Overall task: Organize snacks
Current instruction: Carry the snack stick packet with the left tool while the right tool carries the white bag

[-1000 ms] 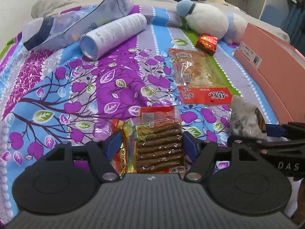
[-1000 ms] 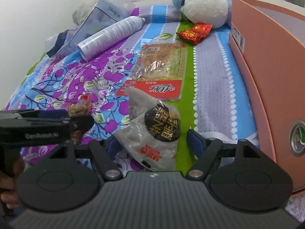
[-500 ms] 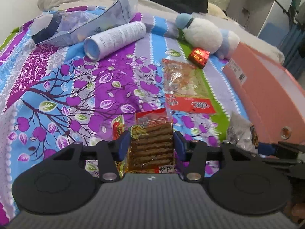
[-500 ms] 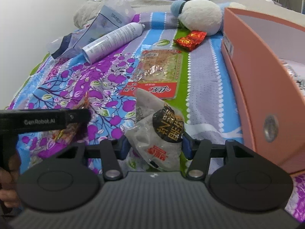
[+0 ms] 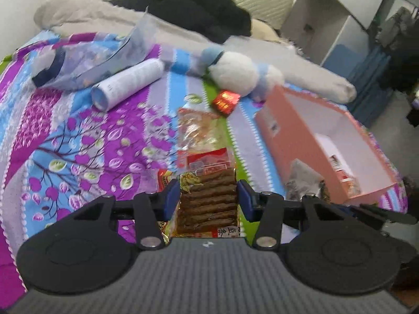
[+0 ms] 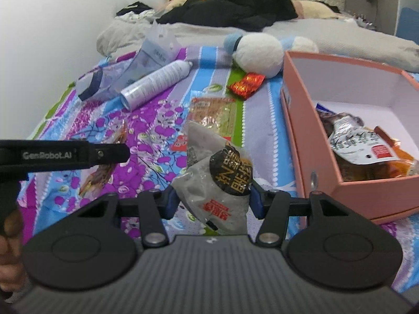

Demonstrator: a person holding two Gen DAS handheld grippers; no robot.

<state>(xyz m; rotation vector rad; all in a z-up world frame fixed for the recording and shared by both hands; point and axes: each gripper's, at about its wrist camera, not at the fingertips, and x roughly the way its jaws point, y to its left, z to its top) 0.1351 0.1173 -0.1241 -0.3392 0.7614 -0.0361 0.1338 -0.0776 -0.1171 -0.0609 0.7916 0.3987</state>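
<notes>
Both tongs are clenched on snacks above a bed spread with a purple, blue and green floral blanket (image 5: 78,141). The left gripper (image 5: 209,198) pinches a clear pack of brown sticks (image 5: 209,201) with a red header between its blue-padded fingers (image 5: 171,196), the pack held flat and pointing away from the camera. The right gripper (image 6: 212,200) squeezes a grey pouch with a black-and-gold round label (image 6: 217,180), its top rising upright between the pads (image 6: 255,198).

To the right of both lies an open pink box (image 6: 309,141) with a white interior, resting on the blanket; inside it sit several snack packets (image 6: 366,149), one silver and one orange. Seen from the left wrist, the grey pouch hangs just beside the box's near corner.

On the blanket ahead lies a flat clear packet with a red end (image 6: 212,115), and beyond it a small shiny red wrapper (image 6: 246,83), close to a white-and-blue plush toy (image 6: 258,53). Further left are a white spray can (image 6: 154,83) lying on its side and a crumpled translucent bag (image 6: 138,65) touching it. Dark clothing (image 6: 235,7) is heaped at the head of the bed.
</notes>
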